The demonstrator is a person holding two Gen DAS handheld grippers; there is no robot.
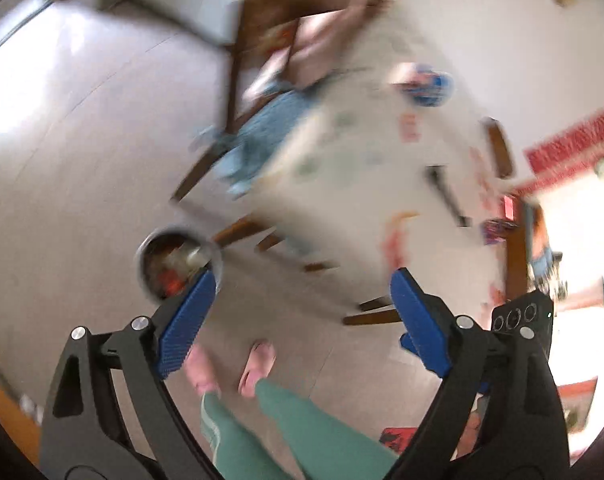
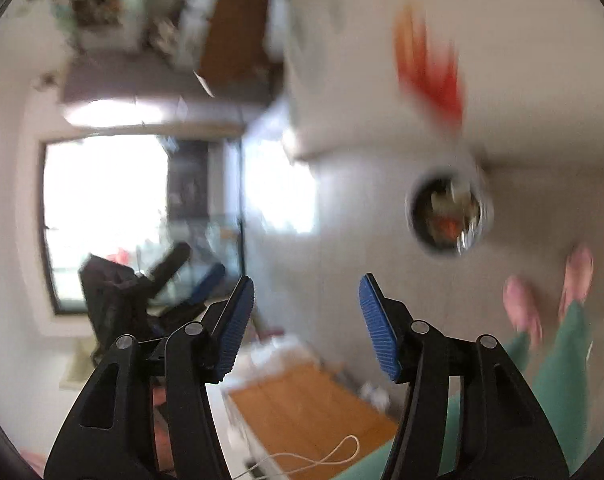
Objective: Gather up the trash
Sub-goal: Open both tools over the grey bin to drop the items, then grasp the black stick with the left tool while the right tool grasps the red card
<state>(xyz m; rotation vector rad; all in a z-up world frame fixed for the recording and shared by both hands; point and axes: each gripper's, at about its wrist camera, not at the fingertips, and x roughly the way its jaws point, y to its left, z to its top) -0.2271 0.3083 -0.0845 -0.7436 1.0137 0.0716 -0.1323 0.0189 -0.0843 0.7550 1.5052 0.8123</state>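
Left wrist view, heavily blurred: left claw (image 1: pixel 302 300) stands wide and empty above the floor, with the metal trash bin (image 1: pixel 178 266) on the tiles beside the table (image 1: pixel 342 152), already holding scraps. Right wrist view: right claw (image 2: pixel 306 320) is partly open, nothing between its pads, bin (image 2: pixel 450 212) well below. Judgement: next pickup wants the view steadied first, then one table scrap (image 1: pixel 410 126) approached squarely with both pads clear.

Blue ribbed pads on the black left claw (image 1: pixel 302 296), green trousers (image 1: pixel 302 424), pink slippers (image 1: pixel 258 360) (all blurred).
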